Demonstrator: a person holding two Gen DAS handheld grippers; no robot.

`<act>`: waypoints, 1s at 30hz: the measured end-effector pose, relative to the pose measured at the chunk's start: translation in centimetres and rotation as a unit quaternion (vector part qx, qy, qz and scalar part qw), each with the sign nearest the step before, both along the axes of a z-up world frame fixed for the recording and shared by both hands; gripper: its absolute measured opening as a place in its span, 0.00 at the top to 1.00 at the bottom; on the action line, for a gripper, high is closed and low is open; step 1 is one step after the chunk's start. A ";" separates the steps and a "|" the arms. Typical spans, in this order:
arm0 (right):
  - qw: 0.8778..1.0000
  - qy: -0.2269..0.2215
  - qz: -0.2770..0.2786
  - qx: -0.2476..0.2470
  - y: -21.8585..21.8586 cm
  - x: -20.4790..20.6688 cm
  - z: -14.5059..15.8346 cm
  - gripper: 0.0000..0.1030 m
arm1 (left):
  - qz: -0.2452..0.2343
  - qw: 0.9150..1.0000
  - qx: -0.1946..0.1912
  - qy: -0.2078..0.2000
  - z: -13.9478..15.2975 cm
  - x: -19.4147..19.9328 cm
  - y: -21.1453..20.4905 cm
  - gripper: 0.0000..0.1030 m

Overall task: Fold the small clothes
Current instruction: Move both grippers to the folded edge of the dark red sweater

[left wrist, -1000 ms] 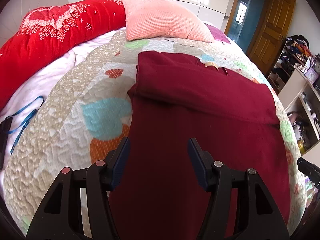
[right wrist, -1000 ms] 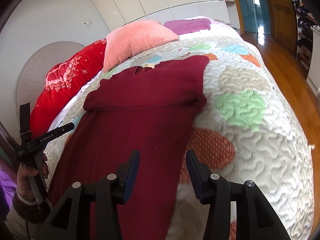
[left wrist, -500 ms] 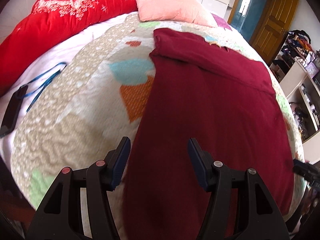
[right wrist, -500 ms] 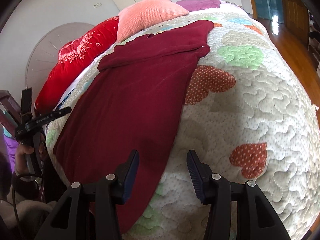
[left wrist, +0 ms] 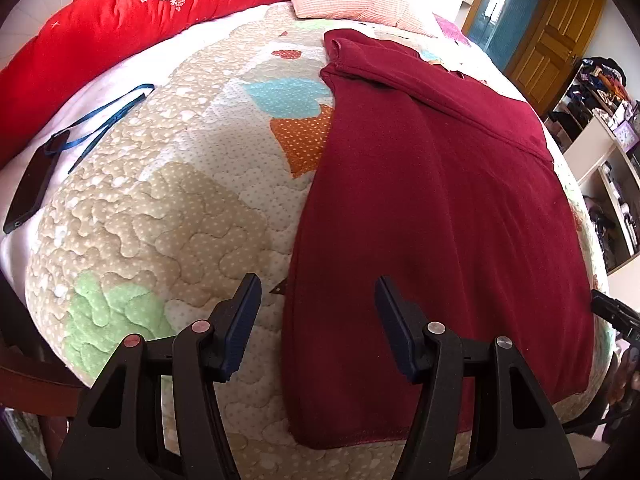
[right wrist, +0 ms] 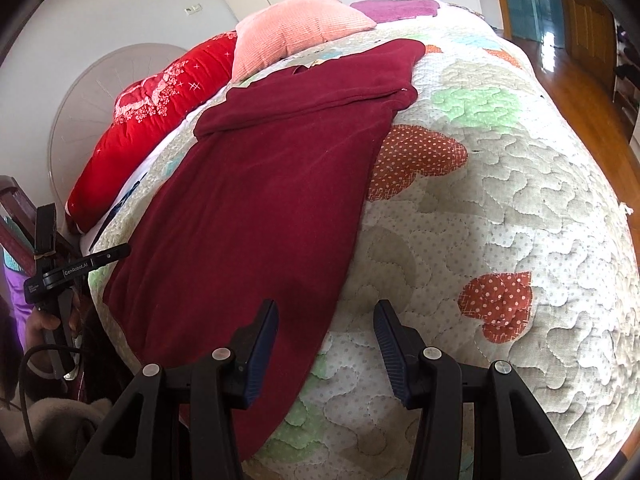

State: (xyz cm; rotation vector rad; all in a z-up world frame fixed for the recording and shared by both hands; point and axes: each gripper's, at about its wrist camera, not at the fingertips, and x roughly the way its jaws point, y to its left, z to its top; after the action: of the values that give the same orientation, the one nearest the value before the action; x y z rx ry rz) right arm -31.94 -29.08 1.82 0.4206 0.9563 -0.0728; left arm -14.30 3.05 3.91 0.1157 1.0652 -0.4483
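A dark red garment (left wrist: 432, 208) lies flat on the quilted bedspread (left wrist: 168, 200), its sleeves folded across the top near the collar. It also shows in the right wrist view (right wrist: 256, 200). My left gripper (left wrist: 316, 300) is open and empty, held above the garment's lower left edge near the hem. My right gripper (right wrist: 326, 324) is open and empty, held above the garment's lower right edge. The left gripper's body also shows at the left of the right wrist view (right wrist: 60, 276).
A pink pillow (right wrist: 296, 28) and a red quilt (left wrist: 100, 28) lie at the head of the bed. A black phone with a blue lanyard (left wrist: 32, 184) lies at the bed's left. Shelves (left wrist: 608, 160) and a wooden door (left wrist: 560, 24) stand to the right.
Both grippers have pulled back from the folded sleeve area toward the foot of the bed, so the garment's hem end now shows. Both stay open.
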 end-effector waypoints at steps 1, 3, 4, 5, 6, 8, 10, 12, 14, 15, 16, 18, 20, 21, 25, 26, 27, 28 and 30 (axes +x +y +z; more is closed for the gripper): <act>1.000 0.002 0.002 -0.001 0.1 -0.1 0.0 0.54 | -0.001 1.000 0.001 0.003 0.0 0.1 0.1 0.43; 1.000 0.006 0.008 0.001 0.2 -0.3 0.0 0.54 | -0.003 1.000 0.003 0.014 -0.2 0.2 0.1 0.43; 1.000 0.007 0.012 0.004 0.3 -0.5 0.0 0.54 | -0.005 1.000 0.003 0.019 -0.2 0.2 0.2 0.43; 1.000 0.010 0.018 0.009 0.4 -0.7 0.0 0.54 | -0.007 1.000 0.004 0.023 -0.3 0.1 0.2 0.43; 0.999 0.013 0.026 0.015 0.5 -1.0 0.0 0.54 | -0.010 1.000 0.008 0.029 -0.3 0.1 0.3 0.43; 0.999 0.017 0.039 0.027 0.7 -1.6 -0.1 0.54 | -0.015 0.999 0.013 0.039 -0.3 0.1 0.4 0.43; 0.998 0.021 0.051 0.041 0.9 -2.1 -0.3 0.54 | -0.019 0.999 0.012 0.048 -0.3 0.1 0.8 0.43; 0.996 0.025 0.061 0.052 1.1 -2.4 -0.6 0.54 | -0.026 0.998 0.009 0.057 -0.2 -0.1 1.0 0.43; 0.995 0.026 0.069 0.063 1.3 -2.8 -0.9 0.53 | -0.034 0.997 0.003 0.069 -0.2 -0.2 1.2 0.43; 0.995 0.025 0.073 0.069 1.4 -2.9 -0.9 0.52 | -0.038 0.997 0.001 0.073 -0.3 -0.2 1.2 0.43; 0.994 0.023 0.078 0.078 1.5 -3.0 -0.9 0.51 | -0.041 0.996 0.001 0.077 -0.3 -0.2 1.2 0.43; 0.991 0.025 0.089 0.095 1.8 -3.0 -1.1 0.51 | -0.053 0.995 0.003 0.083 -0.2 -0.4 1.4 0.43; 0.988 0.022 0.105 0.111 2.2 -3.0 -1.2 0.51 | -0.065 0.993 -0.002 0.094 -0.1 -0.6 1.7 0.43; 0.986 0.021 0.115 0.120 2.6 -2.9 -1.4 0.51 | -0.071 0.992 -0.008 0.105 -0.2 -0.7 1.7 0.43; 0.982 0.011 0.122 0.140 3.0 -2.2 -2.2 0.49 | -0.084 0.990 -0.010 0.115 -0.5 -1.2 1.6 0.41; 0.981 0.005 0.118 0.154 2.8 -2.1 -2.4 0.49 | -0.091 0.989 -0.004 0.114 -0.7 -1.4 1.3 0.38; 0.980 0.000 0.114 0.166 2.7 -2.0 -2.5 0.49 | -0.097 0.989 -0.001 0.111 -0.8 -1.6 1.0 0.33; 0.977 -0.007 0.108 0.184 2.5 -1.9 -2.8 0.49 | -0.104 0.989 0.003 0.110 -0.9 -1.7 0.6 0.30; 0.974 -0.017 0.100 0.202 2.3 -1.9 -3.0 0.49 | -0.111 0.988 0.003 0.112 -1.2 -1.6 0.2 0.25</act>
State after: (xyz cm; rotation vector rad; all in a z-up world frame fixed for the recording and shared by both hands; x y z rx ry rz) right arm -33.81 -26.81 -1.16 0.6940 0.9746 0.3162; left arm -15.92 3.23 2.76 0.1938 1.2796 -0.6713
